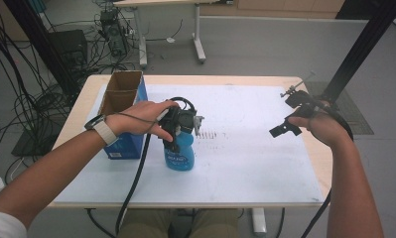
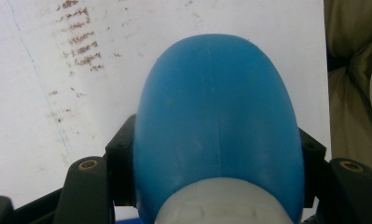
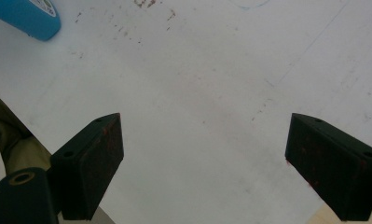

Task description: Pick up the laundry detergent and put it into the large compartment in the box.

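A blue plastic bottle (image 1: 180, 152) with a pale cap stands on the white sheet (image 1: 245, 163) near the table's front middle. My left gripper (image 1: 178, 130) comes down over its top and is shut on it. In the left gripper view the bottle's blue body (image 2: 218, 121) sits wedged between the two black jaws, the grey-white cap (image 2: 223, 203) at the bottom. My right gripper (image 1: 291, 115) hovers over the sheet's right side, open, with nothing between its pads (image 3: 99, 163). The bottle's base (image 3: 27, 16) shows at the top left of the right gripper view.
An open blue cardboard box (image 1: 122, 111) stands at the left, just behind my left hand. Brown smudges (image 1: 210, 134) mark the sheet beside the bottle. The wooden table edge (image 1: 320, 148) runs along the right. Cables and table legs crowd the floor beyond.
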